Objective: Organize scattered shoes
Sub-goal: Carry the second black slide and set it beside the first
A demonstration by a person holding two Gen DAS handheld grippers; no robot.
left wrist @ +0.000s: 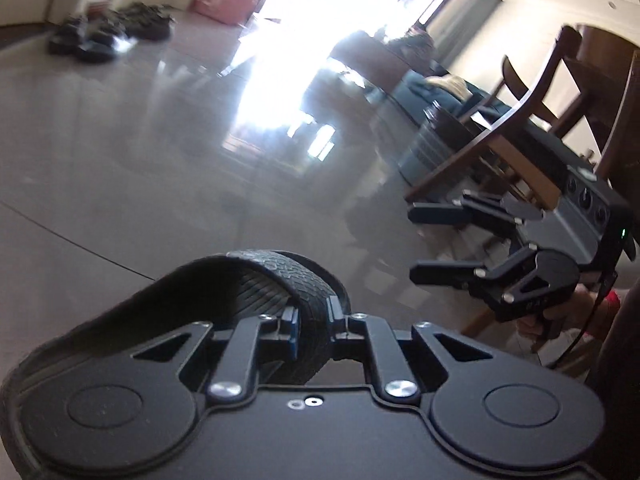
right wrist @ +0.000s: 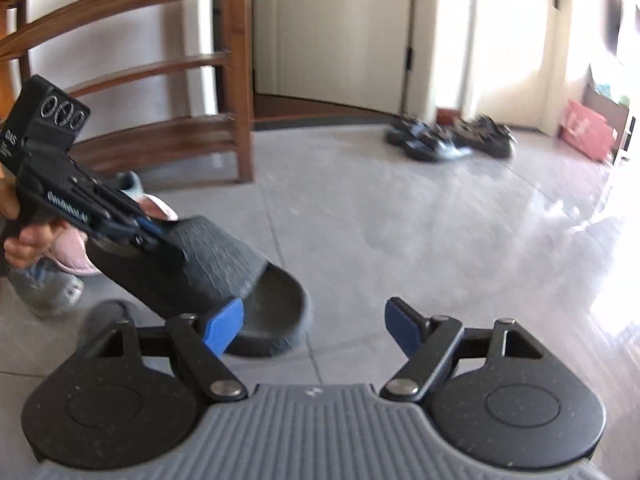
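Slide sandal (right wrist: 208, 276) hung clamped by its strap in my left gripper (left wrist: 314, 320), sole tipped down, clear of the floor. My right gripper (right wrist: 314, 330) stood apart and empty just beside it. To carry well, I judged, I should keep the pinch firm and the toe from dragging. Ahead lay glossy grey tile (right wrist: 400, 240), and far off by the door waited a row of dark shoes (right wrist: 448, 140); a wooden chair (right wrist: 160, 80) stood near my left.
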